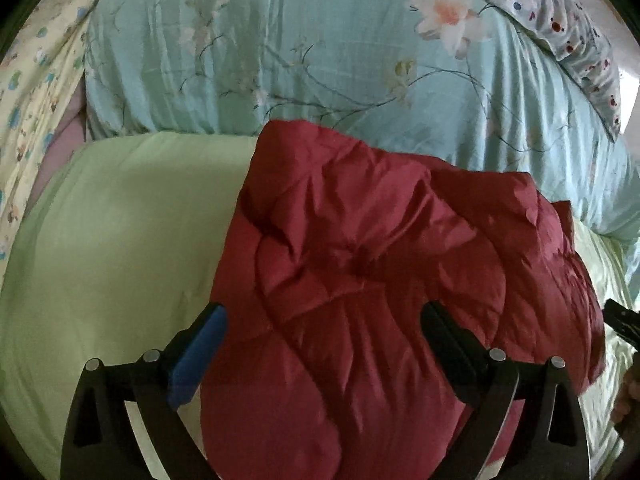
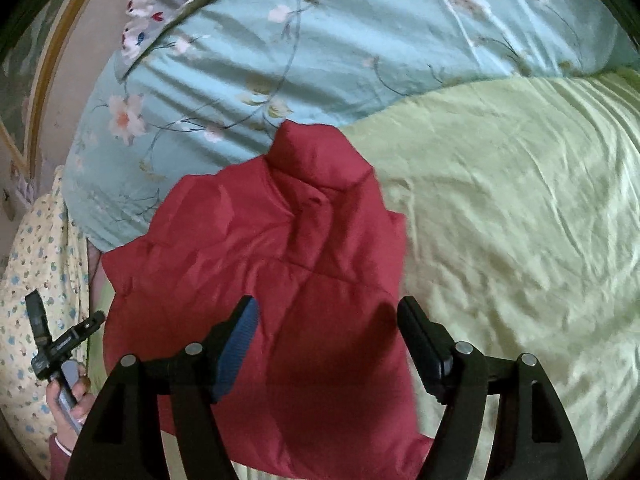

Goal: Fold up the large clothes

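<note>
We find the red puffer jacket [image 1: 380, 272] lying folded into a compact bundle on the pale green bedsheet [image 1: 120, 240], its collar end toward a teal floral quilt [image 1: 280, 48]. Left gripper [image 1: 324, 320]: fingers spread wide above the jacket, pinching nothing. Right gripper [image 2: 328, 320]: likewise spread, hovering over the jacket's lower part, nothing between the pads. In the right wrist view we see a hand [image 2: 70, 404] at the lower left, holding the other tool's handle.
</note>
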### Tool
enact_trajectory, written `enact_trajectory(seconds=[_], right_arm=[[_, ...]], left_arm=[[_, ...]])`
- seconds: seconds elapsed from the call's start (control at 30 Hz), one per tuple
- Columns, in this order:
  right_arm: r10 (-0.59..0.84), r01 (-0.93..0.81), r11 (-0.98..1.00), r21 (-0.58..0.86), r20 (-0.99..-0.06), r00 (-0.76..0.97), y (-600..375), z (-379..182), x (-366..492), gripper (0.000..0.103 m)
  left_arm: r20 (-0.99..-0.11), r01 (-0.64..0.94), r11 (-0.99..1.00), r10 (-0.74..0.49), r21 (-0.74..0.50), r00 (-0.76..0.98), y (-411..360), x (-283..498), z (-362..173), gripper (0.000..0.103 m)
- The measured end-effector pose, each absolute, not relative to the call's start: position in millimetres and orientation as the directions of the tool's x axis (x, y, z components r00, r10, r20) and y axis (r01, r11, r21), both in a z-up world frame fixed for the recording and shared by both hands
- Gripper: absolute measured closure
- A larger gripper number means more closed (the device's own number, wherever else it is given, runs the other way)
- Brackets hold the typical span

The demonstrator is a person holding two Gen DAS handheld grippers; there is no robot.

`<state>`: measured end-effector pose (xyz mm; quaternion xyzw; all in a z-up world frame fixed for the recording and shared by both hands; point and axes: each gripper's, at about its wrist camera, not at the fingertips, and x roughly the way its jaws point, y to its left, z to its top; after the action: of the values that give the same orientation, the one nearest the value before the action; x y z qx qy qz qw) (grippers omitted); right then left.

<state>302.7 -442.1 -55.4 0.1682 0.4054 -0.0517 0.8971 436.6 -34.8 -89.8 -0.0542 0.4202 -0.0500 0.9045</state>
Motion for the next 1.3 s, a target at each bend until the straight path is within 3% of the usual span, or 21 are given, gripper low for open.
enact_trajectory(seconds=[0.73, 0.93, 1.17, 1.2, 1.3], right_arm=[[0.085, 0.262, 0.912, 0.314, -0.772, 0.629, -461.7, -76.7, 294.4, 0.024], [0.12, 0.268, 0.897, 0.352, -0.777, 0.618, -465.1, -87.0, 300.4, 0.018], [0.214, 0.262, 0.859, 0.439, -0.774, 0.596, -465.5, -110.7, 315.7, 0.011], [0.233, 0.262, 0.85, 0.458, -0.772, 0.592, -466.1, -113.3, 316.4, 0.011], [0.3, 0.245, 0.818, 0.521, -0.749, 0.591, -464.1, -123.3, 319.2, 0.017]], left_arm=[[-0.769, -0.049, 0.917, -0.303, -0.397, 0.563, 47.7, 426.0, -128.3, 0.003], [-0.755, -0.034, 0.892, -0.36, -0.45, 0.548, 47.5, 435.9, -143.1, 0.0], [-0.71, -0.018, 0.807, -0.508, -0.59, 0.487, 45.3, 458.3, -170.6, 0.001], [-0.704, -0.018, 0.798, -0.52, -0.602, 0.483, 46.9, 460.3, -173.5, 0.001], [-0.683, 0.011, 0.787, -0.542, -0.617, 0.489, 48.5, 460.4, -172.9, 0.018]])
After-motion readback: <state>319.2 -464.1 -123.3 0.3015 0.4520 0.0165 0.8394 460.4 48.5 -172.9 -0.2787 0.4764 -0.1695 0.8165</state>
